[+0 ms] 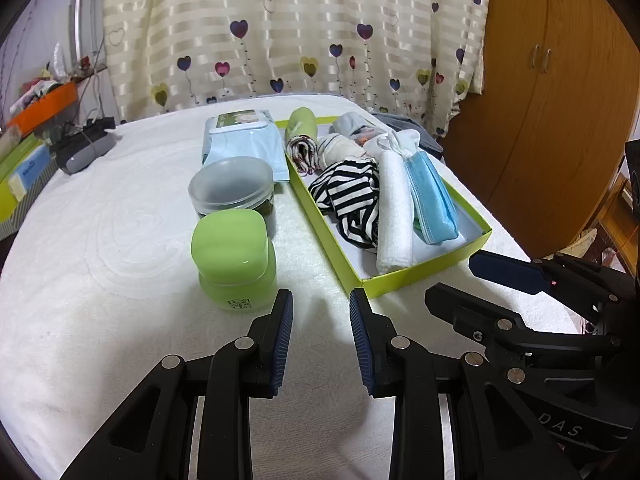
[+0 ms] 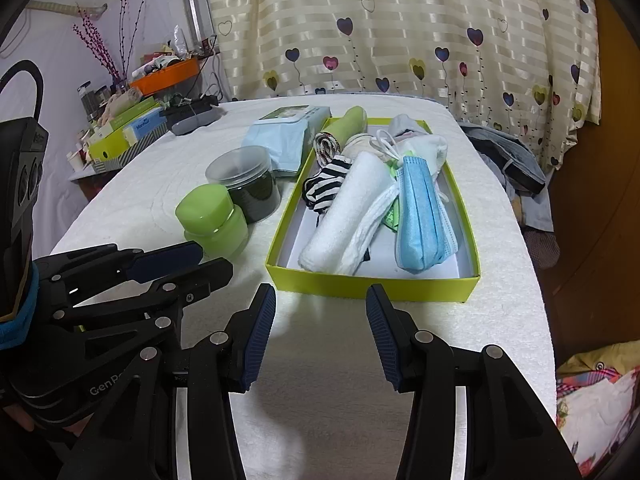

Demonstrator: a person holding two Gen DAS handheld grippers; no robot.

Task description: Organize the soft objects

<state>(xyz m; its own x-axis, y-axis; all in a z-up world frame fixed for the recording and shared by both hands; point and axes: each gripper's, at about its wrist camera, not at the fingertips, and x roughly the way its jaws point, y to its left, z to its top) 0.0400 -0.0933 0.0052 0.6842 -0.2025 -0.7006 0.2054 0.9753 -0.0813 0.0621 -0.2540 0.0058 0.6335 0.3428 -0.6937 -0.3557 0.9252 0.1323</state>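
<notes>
Left gripper (image 1: 321, 312) at bottom centre of the left wrist view, jaws apart, nothing between the blue pads, only white cloth of the table (image 1: 100, 320) showing through the gap. Right gripper (image 2: 321, 304) at bottom centre of the right wrist view, jaws wider apart, likewise empty, hanging just before the near wall of the box. Each gripper also visible in the other's view: the right one at lower right of the left view, the left one at lower left of the right view.

Lime-green box (image 2: 372, 286) in the middle of the right view, right of centre in the left view, open-topped and filled with soft things: rolled white towel (image 2: 340, 216) down the middle, blue face masks (image 2: 420, 216) along its right side, striped black-and-white cloth (image 1: 352, 200) on its left, more small rolled cloths and a green roll (image 1: 302, 122) at the far end.

Left of the box, outside it: green jar (image 1: 234, 256) nearest, clear-lidded jar (image 1: 232, 188) just behind, touching or nearly so, then a pack of wipes (image 1: 244, 140) farther back.

Heart-patterned curtain (image 1: 280, 28) across the top, wooden wardrobe (image 1: 560, 100) at right of the left view.
</notes>
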